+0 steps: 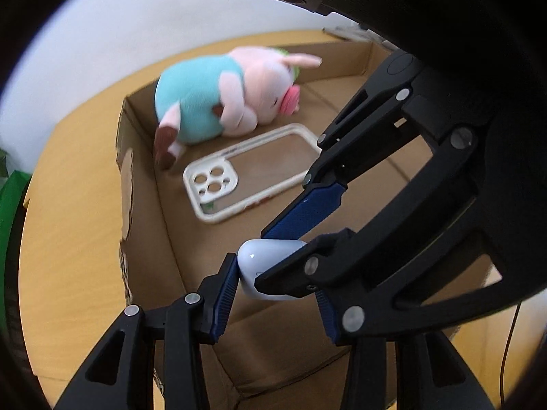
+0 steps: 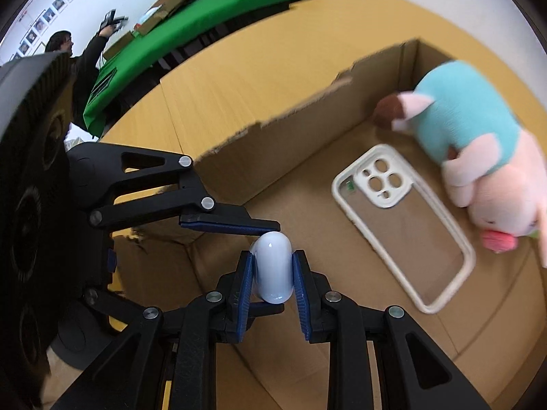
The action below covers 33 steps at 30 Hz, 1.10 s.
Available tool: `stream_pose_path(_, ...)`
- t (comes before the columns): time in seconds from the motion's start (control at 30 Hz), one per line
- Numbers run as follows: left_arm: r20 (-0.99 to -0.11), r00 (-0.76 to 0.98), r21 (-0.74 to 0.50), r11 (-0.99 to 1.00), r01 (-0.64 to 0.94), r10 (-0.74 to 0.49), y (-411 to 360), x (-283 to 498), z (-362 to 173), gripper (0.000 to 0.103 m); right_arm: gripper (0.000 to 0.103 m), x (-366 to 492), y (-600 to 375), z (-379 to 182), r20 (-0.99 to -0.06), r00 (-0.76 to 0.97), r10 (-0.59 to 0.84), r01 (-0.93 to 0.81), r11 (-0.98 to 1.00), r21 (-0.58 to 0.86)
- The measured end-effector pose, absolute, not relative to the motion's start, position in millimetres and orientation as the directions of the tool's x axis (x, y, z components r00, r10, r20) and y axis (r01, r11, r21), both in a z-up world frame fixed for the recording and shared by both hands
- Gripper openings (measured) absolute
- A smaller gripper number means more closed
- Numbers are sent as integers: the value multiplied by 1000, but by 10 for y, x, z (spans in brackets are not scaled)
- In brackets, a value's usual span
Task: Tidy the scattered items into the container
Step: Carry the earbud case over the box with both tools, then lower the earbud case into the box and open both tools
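Observation:
A pale blue earbud case (image 2: pixel 273 270) is clamped between the pads of my right gripper (image 2: pixel 272 280), held over the open cardboard box (image 2: pixel 307 126). My left gripper (image 1: pixel 273 290) also has its pads around the same case (image 1: pixel 263 266), so both grippers meet on it. The other gripper crosses each view from the side. Inside the box lie a white phone case (image 2: pixel 403 218) and a pink plush pig in a teal shirt (image 2: pixel 478 150); both also show in the left wrist view, the phone case (image 1: pixel 249 181) and the pig (image 1: pixel 225 92).
The box (image 1: pixel 143 225) sits on a wooden table (image 2: pixel 259 68). Beyond it stands a green-covered table (image 2: pixel 205 17) with boxes, potted plants behind, and a person (image 2: pixel 85 58) at the far left. A thin cable (image 1: pixel 509 341) hangs at the right.

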<state>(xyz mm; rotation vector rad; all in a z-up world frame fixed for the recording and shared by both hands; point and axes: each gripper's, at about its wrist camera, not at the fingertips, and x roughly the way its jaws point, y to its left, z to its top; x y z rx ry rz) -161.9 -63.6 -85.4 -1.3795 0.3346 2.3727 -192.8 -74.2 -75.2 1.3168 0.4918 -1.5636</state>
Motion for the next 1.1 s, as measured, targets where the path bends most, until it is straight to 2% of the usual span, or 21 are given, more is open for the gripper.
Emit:
stream_pose_path(0.2, -932, -348, 37, -927, -373, 103, -684, -1714, -967, 42, 24, -2062, -788, -979, -858, 207, -469, 820, -395, 414)
stream_pose_path(0.43, -951, -307, 70, -937, -344, 42, -679, -1753, -982, 42, 26, -2210, -689, -1129, -789, 292, -541, 769, -357, 529)
stream_pose_path(0.57, -951, -308, 78, -939, -335, 31, -689, -1714, -972, 43, 28, -2204, -686, -1131, -783, 287, -551, 768, -357, 533)
stream_pose_path(0.63, -951, -308, 71, -941, -330, 36, -712, -1686, -962, 43, 34, -2193, -679, -1133, -791, 282, -543, 770, -363, 524)
stream_pose_path(0.8, -950, -310, 64, -941, -332, 45, -748, -1585, -935, 44, 36, -2172, -671, -1133, -801, 262, -538, 783, -366, 502)
stream_pose_path(0.87, -949, -312, 61, -940, -334, 49, -759, -1546, -916, 44, 43, -2153, -671, -1123, -809, 242, -535, 792, -373, 483)
stream_pose_path(0.97, -942, -331, 71, -939, -336, 48, -781, -1465, -856, 44, 61, -2140, -664, -1088, -822, 203, -532, 804, -389, 450)
stream_pose_path(1.0, -938, -344, 83, -939, -333, 39, -794, -1438, -827, 48, 70, -2139, -657, -1070, -821, 197, -536, 803, -392, 449)
stream_pose_path(1.03, -931, -365, 102, -940, -327, 26, -818, -1402, -784, 51, 74, -2132, -652, -1051, -820, 187, -541, 804, -395, 444)
stream_pose_path(1.07, -925, -379, 109, -941, -319, 21, -845, -1377, -750, 57, 74, -2120, -650, -1025, -820, 175, -544, 807, -397, 436)
stream_pose_path(1.1, -921, -389, 110, -944, -311, 21, -874, -1353, -717, 58, 74, -2111, -645, -994, -821, 164, -548, 810, -399, 429)
